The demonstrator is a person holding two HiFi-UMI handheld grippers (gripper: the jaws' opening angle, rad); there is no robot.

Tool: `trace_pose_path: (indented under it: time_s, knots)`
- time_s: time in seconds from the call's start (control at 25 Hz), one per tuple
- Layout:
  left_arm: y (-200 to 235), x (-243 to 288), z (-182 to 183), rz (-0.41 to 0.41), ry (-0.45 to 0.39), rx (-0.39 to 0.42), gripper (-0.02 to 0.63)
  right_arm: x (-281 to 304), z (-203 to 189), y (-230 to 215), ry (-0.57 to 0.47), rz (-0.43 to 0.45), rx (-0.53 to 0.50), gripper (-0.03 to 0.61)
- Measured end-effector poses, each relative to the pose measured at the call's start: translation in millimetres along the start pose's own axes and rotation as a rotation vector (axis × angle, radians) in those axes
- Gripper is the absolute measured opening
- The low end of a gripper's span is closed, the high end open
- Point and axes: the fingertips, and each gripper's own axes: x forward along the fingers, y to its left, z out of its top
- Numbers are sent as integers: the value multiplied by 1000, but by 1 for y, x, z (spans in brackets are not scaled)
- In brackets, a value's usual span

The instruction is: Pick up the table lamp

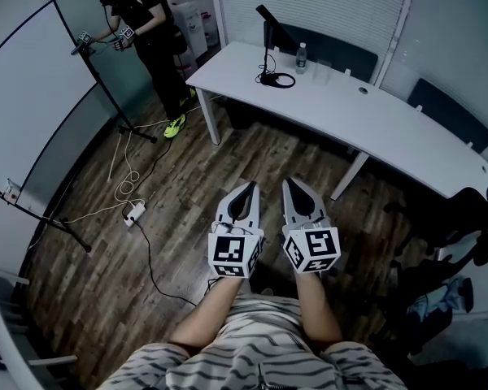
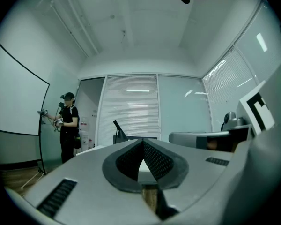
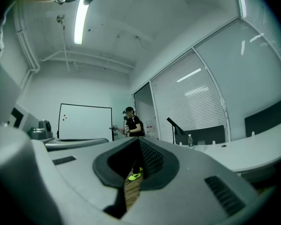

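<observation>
The table lamp (image 1: 268, 45) is black, with a slanted head on a thin stem and a ring-shaped base, and stands on the far part of the long white table (image 1: 374, 120). Both grippers hang side by side over the wood floor in front of me, well short of the table. The left gripper (image 1: 246, 187) is shut with nothing in it, and so is the right gripper (image 1: 297, 184). In the left gripper view the lamp (image 2: 117, 130) shows far off beyond the shut tips (image 2: 143, 142). In the right gripper view the lamp (image 3: 174, 127) stands right of the tips (image 3: 139, 141).
A water bottle (image 1: 301, 58) stands by the lamp. A person (image 1: 150, 31) holding grippers stands at the back left beside a whiteboard (image 1: 32, 96) on a stand. Cables and a power strip (image 1: 135, 213) lie on the floor. A dark office chair (image 1: 451, 226) with clothes is at the right.
</observation>
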Motion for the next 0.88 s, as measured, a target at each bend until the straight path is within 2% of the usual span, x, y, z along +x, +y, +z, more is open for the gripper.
trace_pose_path:
  time_s: [0.24,0.48,0.88]
  knots:
    - [0,18,-9,-15,6,-13,6,12,-9,-9,14,3,3,11]
    - [15,60,-4,-21,-20,-23,6,47,-7,-27,9,14,-10,11]
    - [75,161,3,-42,-21,-16,6,156,-6,-67,19,-1,9,11]
